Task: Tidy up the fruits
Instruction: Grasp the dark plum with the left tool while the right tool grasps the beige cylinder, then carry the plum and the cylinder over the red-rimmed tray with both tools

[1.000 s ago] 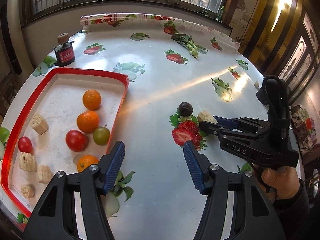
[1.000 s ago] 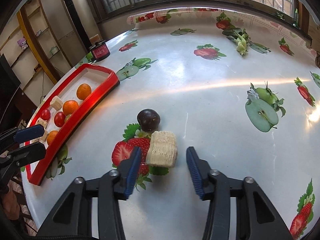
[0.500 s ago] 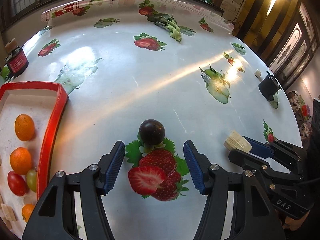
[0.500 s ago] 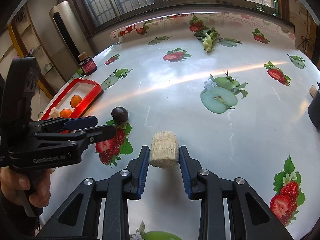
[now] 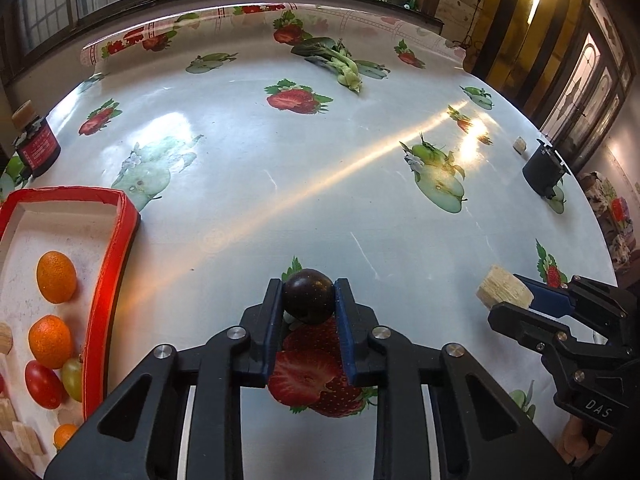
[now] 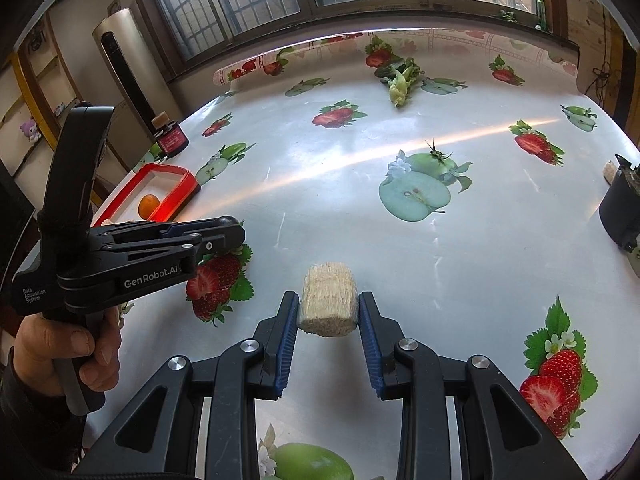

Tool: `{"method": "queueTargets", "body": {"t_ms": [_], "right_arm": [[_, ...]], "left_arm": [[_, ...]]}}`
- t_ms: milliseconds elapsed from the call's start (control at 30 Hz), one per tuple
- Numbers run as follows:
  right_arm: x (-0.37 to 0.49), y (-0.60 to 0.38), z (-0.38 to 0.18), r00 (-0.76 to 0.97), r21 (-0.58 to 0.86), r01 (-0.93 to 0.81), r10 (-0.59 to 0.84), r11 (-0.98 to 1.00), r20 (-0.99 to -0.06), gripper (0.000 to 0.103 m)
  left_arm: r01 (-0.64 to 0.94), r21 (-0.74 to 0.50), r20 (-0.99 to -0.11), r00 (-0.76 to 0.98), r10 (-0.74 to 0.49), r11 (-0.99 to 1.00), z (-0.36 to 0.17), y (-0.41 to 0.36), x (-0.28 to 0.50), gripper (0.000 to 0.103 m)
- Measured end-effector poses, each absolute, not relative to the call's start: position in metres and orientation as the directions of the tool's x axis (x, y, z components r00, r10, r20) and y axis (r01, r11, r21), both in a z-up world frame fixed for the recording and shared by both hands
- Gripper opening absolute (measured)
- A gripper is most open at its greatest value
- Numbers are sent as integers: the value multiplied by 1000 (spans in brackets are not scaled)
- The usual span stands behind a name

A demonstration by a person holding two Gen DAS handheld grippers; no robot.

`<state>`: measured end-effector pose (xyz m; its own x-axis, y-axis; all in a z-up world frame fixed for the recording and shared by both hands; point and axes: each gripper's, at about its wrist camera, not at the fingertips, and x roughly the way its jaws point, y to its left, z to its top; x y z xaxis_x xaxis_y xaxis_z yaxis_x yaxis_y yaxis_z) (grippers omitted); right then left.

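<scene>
A dark round plum sits on the fruit-print tablecloth over a printed strawberry. My left gripper has its jaws closing on it, and both blue pads touch its sides. My right gripper is shut on a beige fibrous block held just above the table; the block shows at the right of the left wrist view. The red-rimmed tray on the left holds two oranges, a red tomato, a green grape and several beige blocks.
A red-labelled jar stands behind the tray. A black cylinder and a small beige piece sit near the table's right edge. A leafy green vegetable lies at the far side.
My left gripper swung right from the tray to the plum and closed its pads on it. The right gripper closed on the beige block and carried it right, away from the plum.
</scene>
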<state>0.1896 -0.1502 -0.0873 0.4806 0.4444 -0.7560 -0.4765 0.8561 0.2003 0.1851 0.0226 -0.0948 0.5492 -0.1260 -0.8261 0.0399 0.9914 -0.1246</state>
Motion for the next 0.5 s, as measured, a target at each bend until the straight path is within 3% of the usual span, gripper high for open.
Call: {"method": "queueTargets", "body": {"t_ms": [500], "right_arm": [[181, -119, -73, 475, 192, -533, 480, 824, -738, 31]], "left_arm": [[-6, -150, -790, 602, -116, 989, -68, 47, 136, 22]]}}
